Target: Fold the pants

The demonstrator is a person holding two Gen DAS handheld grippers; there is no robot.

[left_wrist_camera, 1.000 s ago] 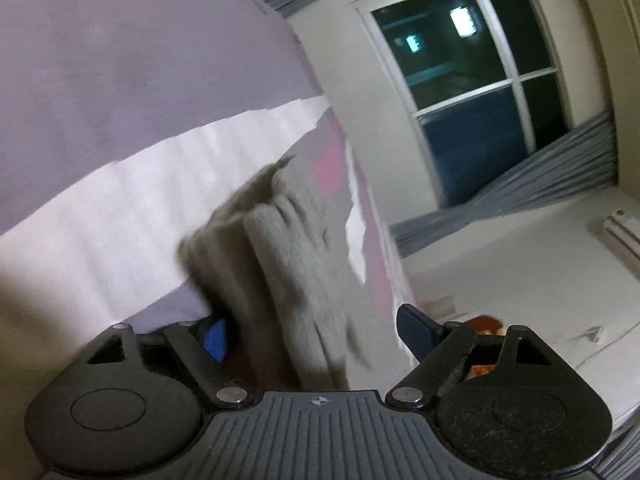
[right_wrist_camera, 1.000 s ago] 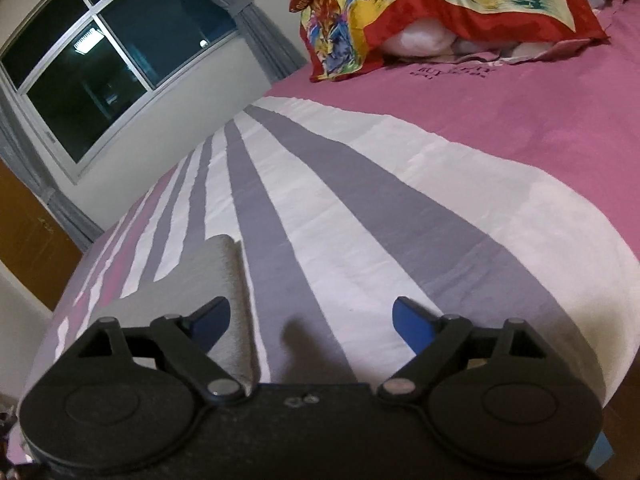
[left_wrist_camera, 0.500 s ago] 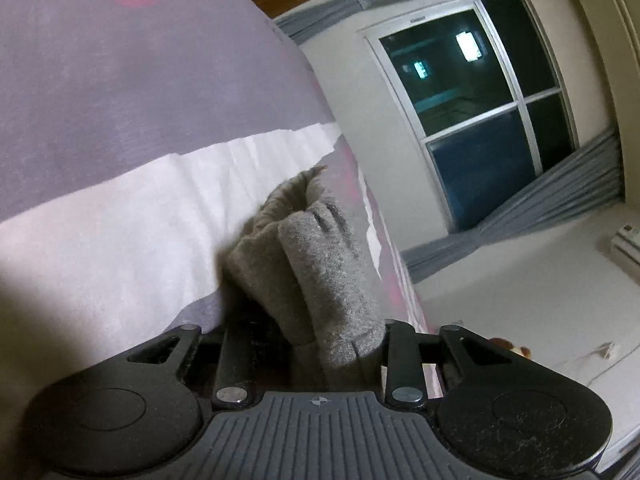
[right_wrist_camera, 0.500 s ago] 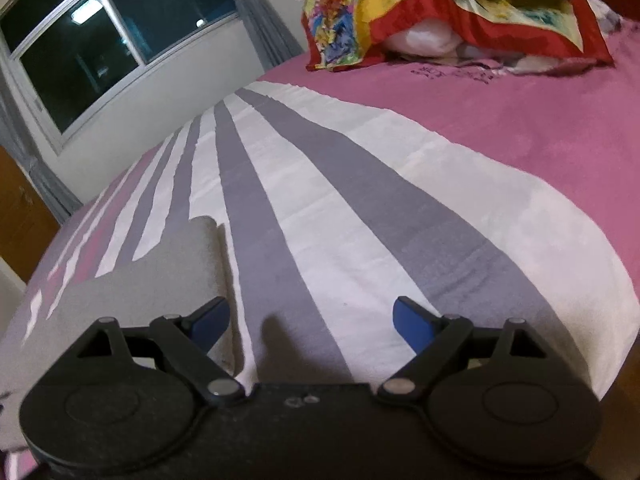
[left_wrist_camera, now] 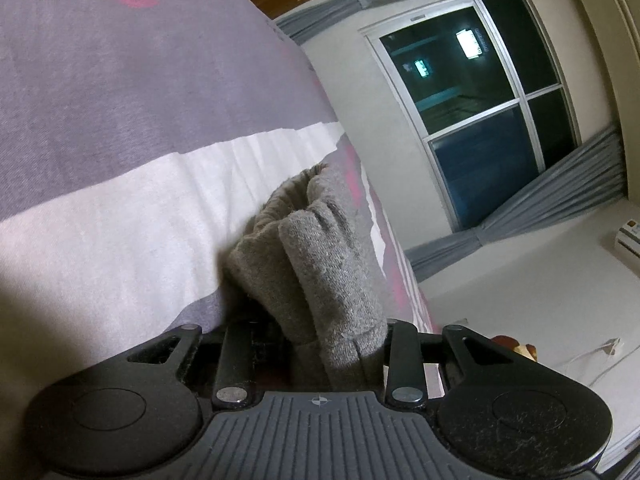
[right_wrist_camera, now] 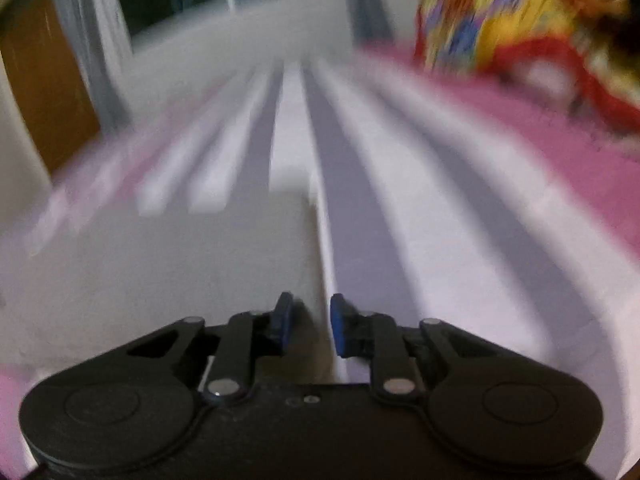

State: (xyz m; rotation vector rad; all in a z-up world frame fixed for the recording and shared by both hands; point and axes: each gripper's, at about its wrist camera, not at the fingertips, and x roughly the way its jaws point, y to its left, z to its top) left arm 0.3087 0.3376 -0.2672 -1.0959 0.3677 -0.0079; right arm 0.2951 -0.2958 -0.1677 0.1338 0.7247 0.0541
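Fuzzy grey knit pants bunch, pinched in the left gripper.

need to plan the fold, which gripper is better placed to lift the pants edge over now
Left. The left gripper is shut on a bunched fold of the grey pants; the right gripper has just narrowed with nothing clamped.

The pants were of grey, fuzzy knit cloth and lay on the striped bedspread. In the left wrist view one end was bunched into thick folds and stood up from the bedspread, over its white stripe. In the right wrist view, which was blurred, the pants lay flat as a wide grey panel, with a straight edge along a white stripe of the bedspread.
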